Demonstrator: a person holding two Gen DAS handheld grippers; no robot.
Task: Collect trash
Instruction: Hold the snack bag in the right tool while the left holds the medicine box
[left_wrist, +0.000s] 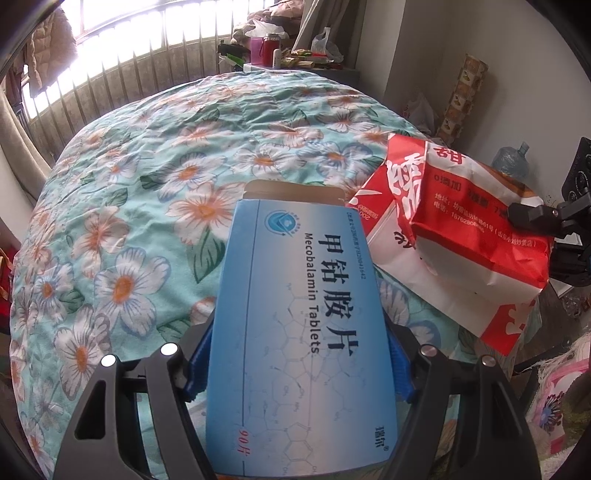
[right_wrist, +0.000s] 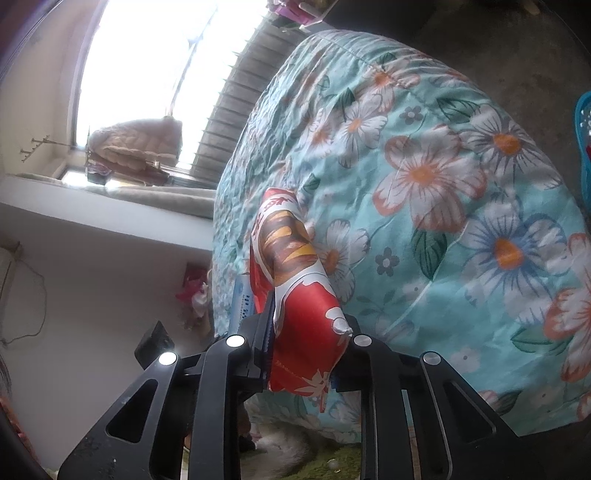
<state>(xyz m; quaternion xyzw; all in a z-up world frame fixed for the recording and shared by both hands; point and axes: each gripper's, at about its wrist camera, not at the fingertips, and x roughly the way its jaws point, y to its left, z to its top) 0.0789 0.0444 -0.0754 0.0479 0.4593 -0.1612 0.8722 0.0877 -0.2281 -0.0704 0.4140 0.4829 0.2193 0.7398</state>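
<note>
My left gripper (left_wrist: 297, 365) is shut on a blue Mecobalamin tablet box (left_wrist: 295, 314), holding it above the floral bed quilt (left_wrist: 155, 192); the box's far flap is open. My right gripper (right_wrist: 301, 343) is shut on a red and white paper snack bag (right_wrist: 295, 280), holding it over the quilt's edge. The same bag (left_wrist: 472, 225) shows at the right of the left wrist view, with the right gripper's fingers (left_wrist: 532, 216) clamped on it. A sliver of the blue box (right_wrist: 242, 299) shows behind the bag in the right wrist view.
The quilt (right_wrist: 443, 184) covers the whole bed. A cluttered side table (left_wrist: 295, 59) stands beyond the bed by the barred window. A water jug (left_wrist: 511, 160) and a tall box stand at the right wall. A blue basket rim (right_wrist: 583, 147) is at the far right.
</note>
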